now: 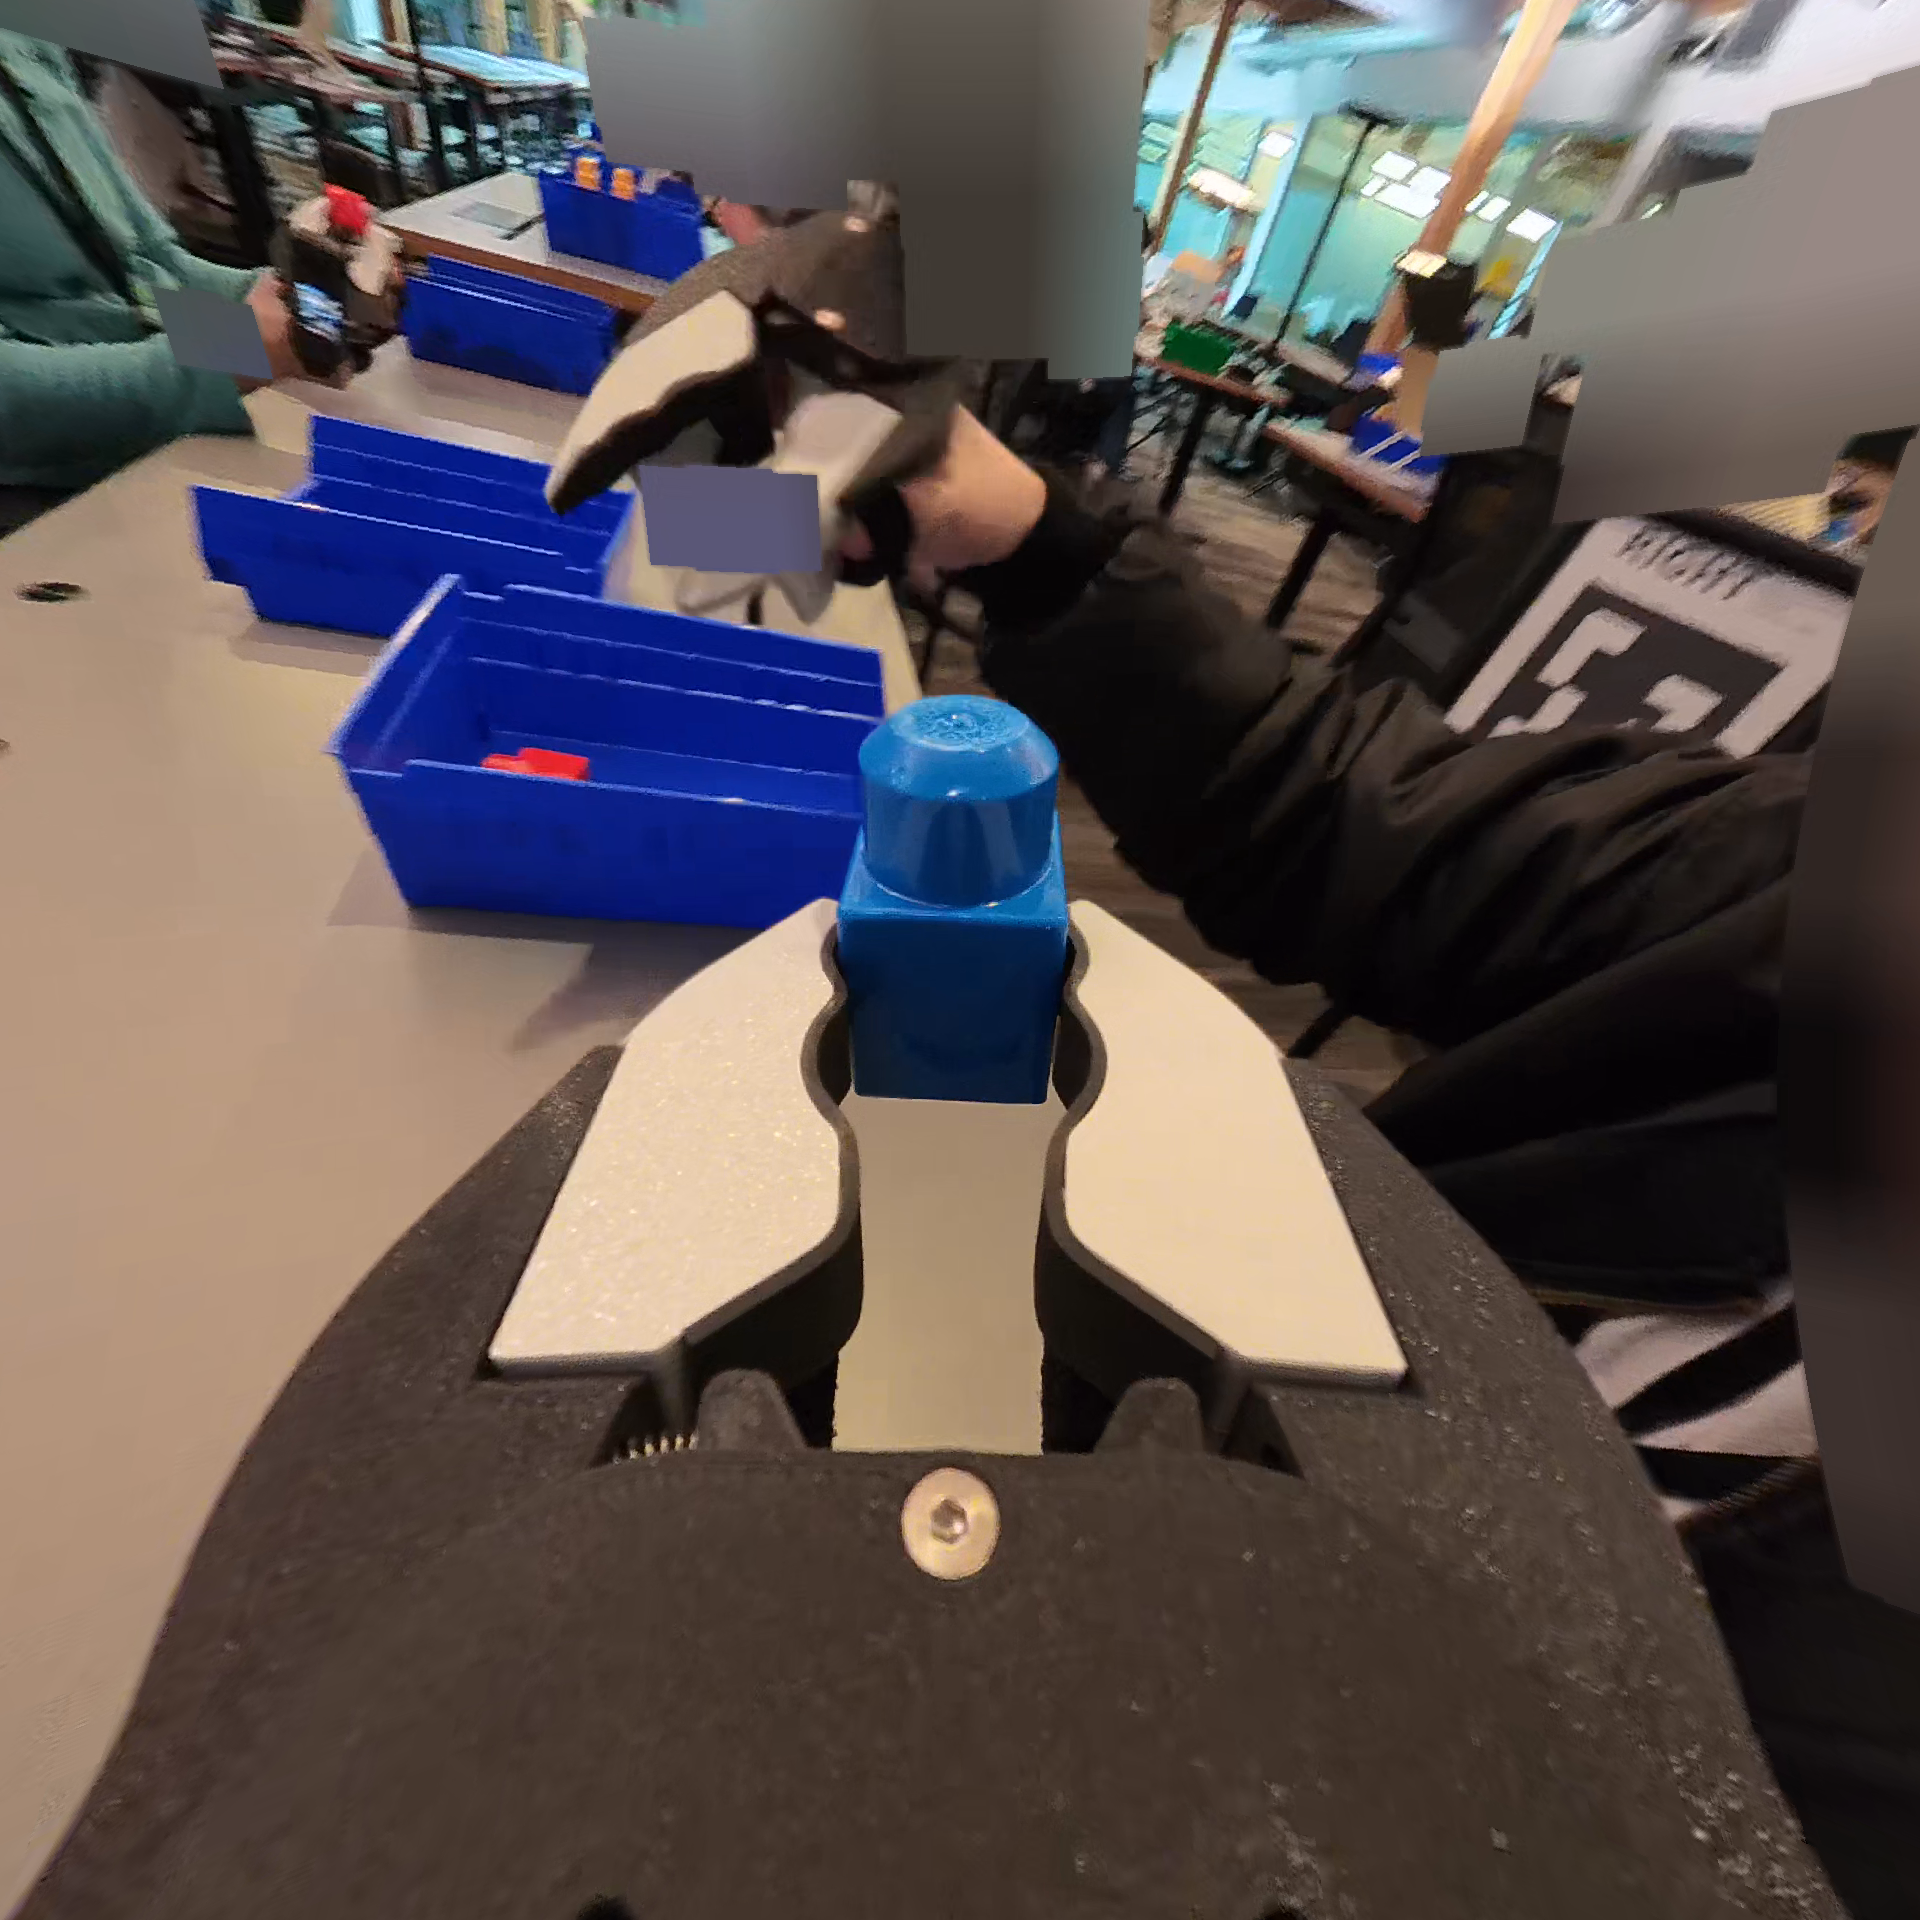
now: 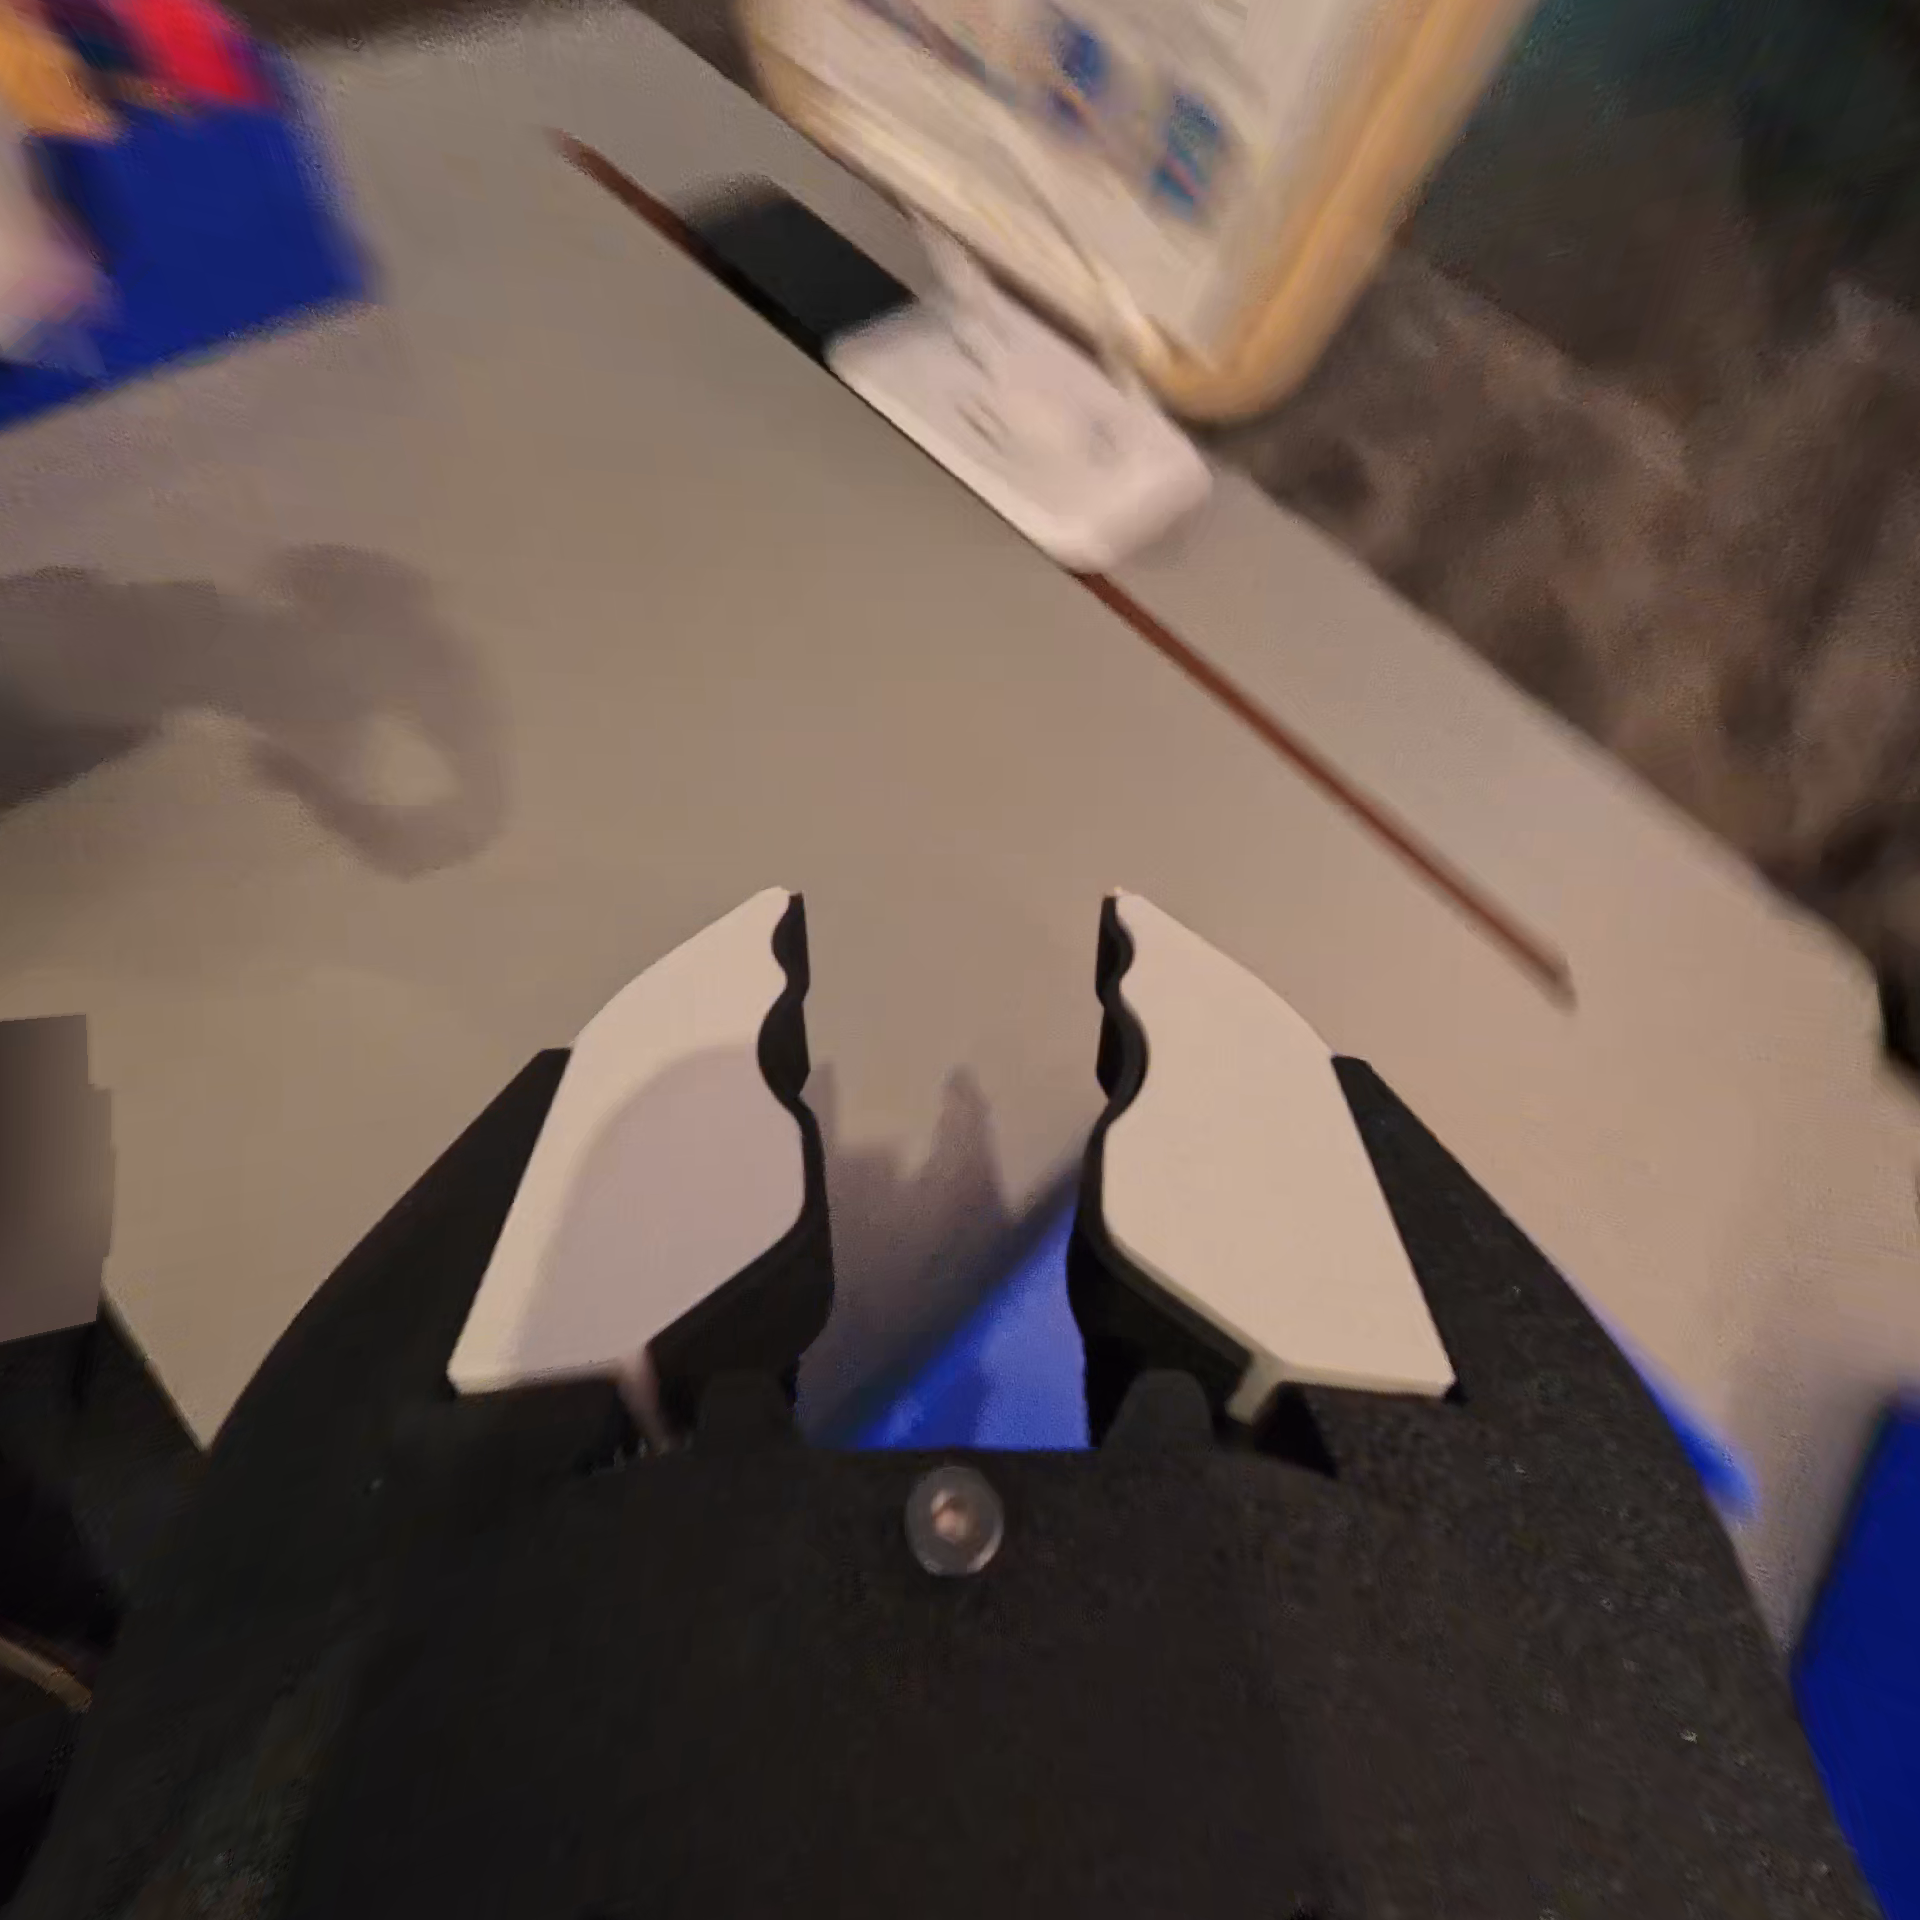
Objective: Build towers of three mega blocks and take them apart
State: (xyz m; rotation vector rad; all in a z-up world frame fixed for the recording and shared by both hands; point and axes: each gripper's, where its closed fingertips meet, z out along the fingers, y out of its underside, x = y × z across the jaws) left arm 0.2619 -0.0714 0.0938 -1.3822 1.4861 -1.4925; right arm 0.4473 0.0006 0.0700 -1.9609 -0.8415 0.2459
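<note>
My left gripper is shut on a blue mega block with one round stud on top, held upright above the grey table. A red block lies in the nearest blue bin. My right gripper is open and empty over the grey table; that view is blurred. It also shows in the left wrist view, raised above the bins in a hand, pointing down-left.
Two more blue bins stand in a row behind. Another person at far left holds a gripper with a red block. A white device and a tan-rimmed box sit at the table edge. Blue bin corners show.
</note>
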